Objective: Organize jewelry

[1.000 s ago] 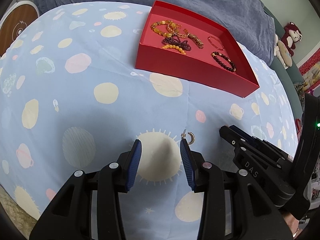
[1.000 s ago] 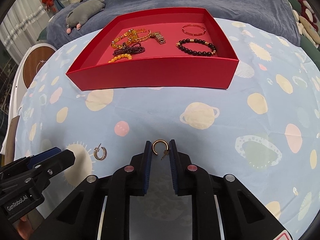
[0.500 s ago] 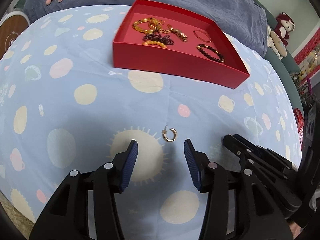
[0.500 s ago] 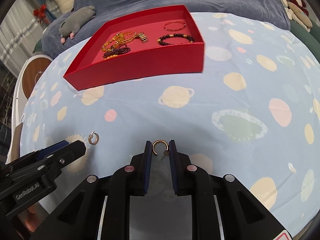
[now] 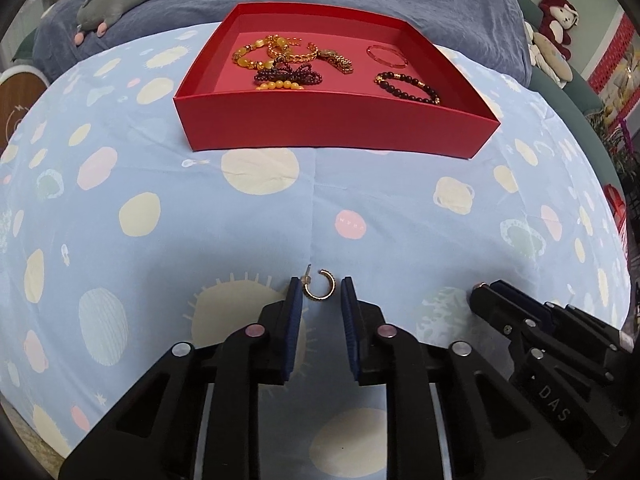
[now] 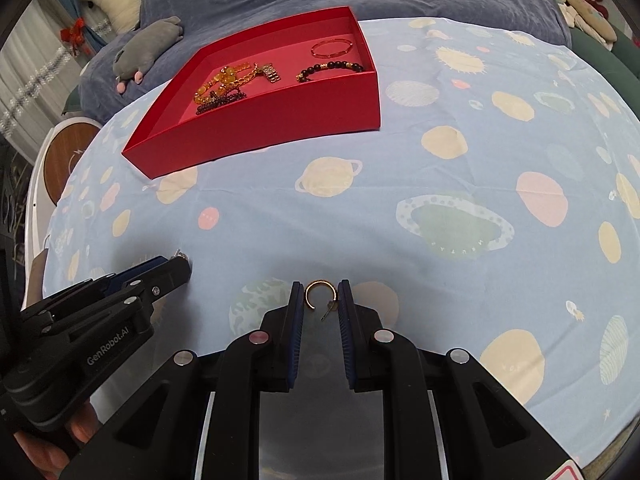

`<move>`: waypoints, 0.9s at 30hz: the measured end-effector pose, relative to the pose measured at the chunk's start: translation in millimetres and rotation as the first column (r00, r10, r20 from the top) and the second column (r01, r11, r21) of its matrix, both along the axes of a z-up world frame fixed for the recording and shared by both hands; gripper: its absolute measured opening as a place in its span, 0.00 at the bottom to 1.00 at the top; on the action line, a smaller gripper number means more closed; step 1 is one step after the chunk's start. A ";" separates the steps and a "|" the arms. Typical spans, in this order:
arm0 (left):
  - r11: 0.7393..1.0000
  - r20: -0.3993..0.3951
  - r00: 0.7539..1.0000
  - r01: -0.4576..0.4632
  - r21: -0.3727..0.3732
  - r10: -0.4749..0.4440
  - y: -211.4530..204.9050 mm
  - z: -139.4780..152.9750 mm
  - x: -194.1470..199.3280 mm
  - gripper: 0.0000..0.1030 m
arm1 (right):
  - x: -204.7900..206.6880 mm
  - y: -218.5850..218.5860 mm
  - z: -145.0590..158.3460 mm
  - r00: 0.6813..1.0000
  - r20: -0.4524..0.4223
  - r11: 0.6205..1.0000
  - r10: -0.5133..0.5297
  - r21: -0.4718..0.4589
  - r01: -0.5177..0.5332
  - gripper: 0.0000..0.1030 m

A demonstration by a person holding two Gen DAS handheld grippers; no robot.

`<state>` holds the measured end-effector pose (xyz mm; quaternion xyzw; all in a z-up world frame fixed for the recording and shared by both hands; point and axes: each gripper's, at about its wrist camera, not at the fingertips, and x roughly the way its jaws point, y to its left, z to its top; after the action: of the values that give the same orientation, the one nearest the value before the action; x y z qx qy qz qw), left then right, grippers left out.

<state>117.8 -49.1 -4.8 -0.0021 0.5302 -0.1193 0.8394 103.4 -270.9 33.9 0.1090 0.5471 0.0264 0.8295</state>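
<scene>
Spread across the frame, a planet-print sheet (image 5: 280, 220) carries a red tray (image 5: 340, 128) at top centre. One earring (image 5: 319, 289) is bracketed, seemingly ungripped, by the half-closed left gripper (image 5: 320, 294); another (image 6: 319, 294) is pinched by the narrowed right gripper (image 6: 320, 294), presumably bound for the tray.

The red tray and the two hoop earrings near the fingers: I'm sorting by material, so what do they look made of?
The red tray looks like matte cardboard: thin, flat walls and crisp folded corners, no gloss. The left hoop earring seems gold-toned metal, with a ribbed, glinting band and thin post. The right hoop earring also looks like gold-toned metal, smooth and polished; solid or plated cannot be told.
</scene>
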 end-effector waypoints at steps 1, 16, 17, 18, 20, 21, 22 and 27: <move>1.000 0.002 1.000 0.000 0.002 0.000 -0.2 -0.2 -0.2 0.17 | -0.1 0.1 0.0 1.000 0.000 1.000 0.000 0.000 0.000 0.16; 1.000 0.004 1.000 -0.028 -0.010 0.028 7.7 17.0 -4.0 0.15 | -4.5 -4.9 19.8 0.999 0.034 1.000 -0.013 0.024 0.013 0.16; 0.999 0.009 0.999 -0.031 -0.007 0.031 8.2 21.5 -5.1 0.15 | -5.0 -4.7 23.1 0.999 0.040 1.000 -0.015 0.028 0.014 0.16; 0.999 0.012 0.999 -0.032 -0.008 0.032 8.4 25.2 -5.9 0.15 | -5.9 -4.4 27.2 0.999 0.047 0.999 -0.015 0.033 0.014 0.16; 0.999 0.022 0.999 -0.035 -0.008 0.035 8.3 33.4 -7.1 0.15 | -7.2 -2.9 35.7 0.998 0.064 0.999 -0.014 0.042 0.011 0.16; 0.999 0.028 0.999 -0.034 -0.010 0.035 8.1 37.3 -7.6 0.15 | -7.2 -1.9 39.3 0.997 0.072 0.999 -0.012 0.044 0.009 0.16; 0.999 0.031 0.999 -0.035 -0.010 0.035 7.9 41.0 -8.0 0.15 | -7.4 -0.7 43.8 0.997 0.081 0.999 -0.010 0.047 0.006 0.16; 0.999 0.063 0.998 -0.030 -0.014 0.031 4.2 64.2 -11.4 0.11 | -8.1 3.1 65.7 0.992 0.128 0.998 -0.001 0.062 -0.007 0.16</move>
<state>106.3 -44.9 59.3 -0.0118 0.5026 -0.1099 0.8574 95.3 -267.8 99.6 0.1320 0.4920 0.0517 0.8590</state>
